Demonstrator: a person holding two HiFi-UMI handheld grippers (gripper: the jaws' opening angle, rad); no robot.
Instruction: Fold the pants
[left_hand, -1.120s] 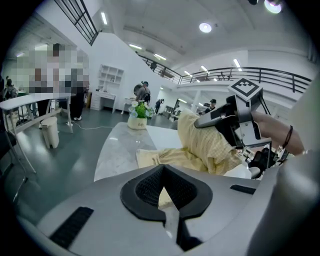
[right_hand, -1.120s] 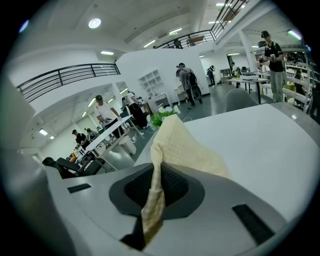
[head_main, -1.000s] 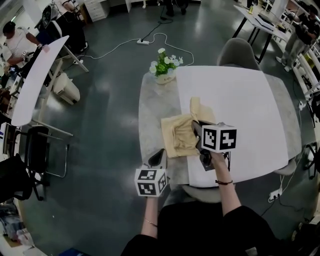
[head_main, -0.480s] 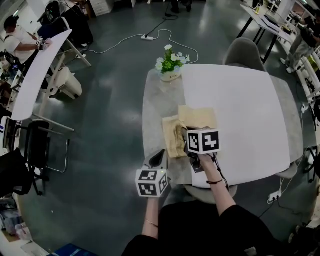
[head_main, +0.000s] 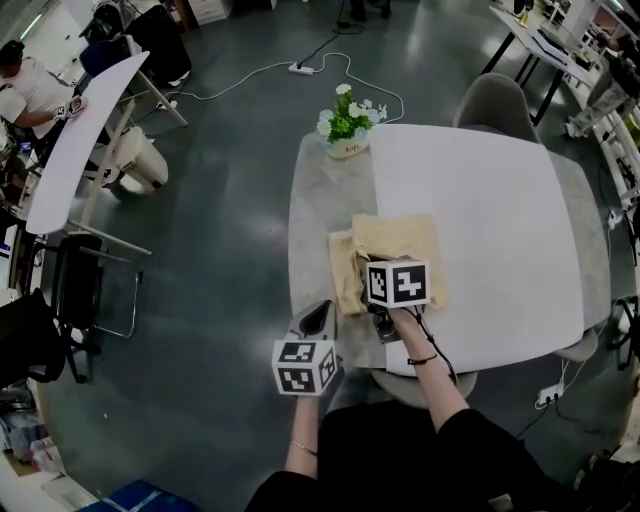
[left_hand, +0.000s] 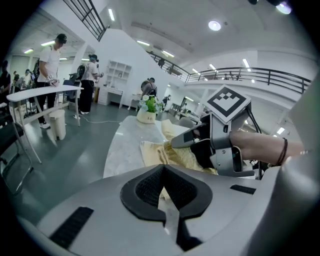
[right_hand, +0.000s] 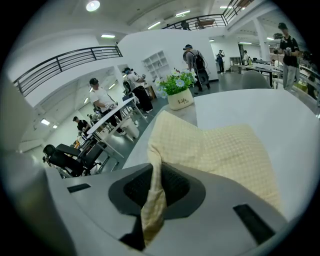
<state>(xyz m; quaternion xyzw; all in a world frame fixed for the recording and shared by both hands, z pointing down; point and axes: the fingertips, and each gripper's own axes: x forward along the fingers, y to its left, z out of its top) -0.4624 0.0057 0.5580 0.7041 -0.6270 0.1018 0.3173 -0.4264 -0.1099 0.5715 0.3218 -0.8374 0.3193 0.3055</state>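
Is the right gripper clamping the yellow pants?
Yes, a fold of the yellow pants is pinched between the jaws of the right gripper.

You stand on glossy dark grey floor (head_main: 225, 235); grey padded chair (head_main: 490, 100) at 1 o'clock, long white desk (head_main: 75, 160) at 10 o'clock.

Light: bright, even — ceiling lamps (right_hand: 92, 6) overhead.
Glare: soft sheen on the floor (head_main: 230, 150); white table (head_main: 470, 220) nearly blown out.
Shadows: faint, short.
Distortion: strong fisheye, dark rounded corners in both gripper views.
Focus: pants (right_hand: 220, 150) weave sharp; right gripper (right_hand: 150, 200) housing close up — soft.
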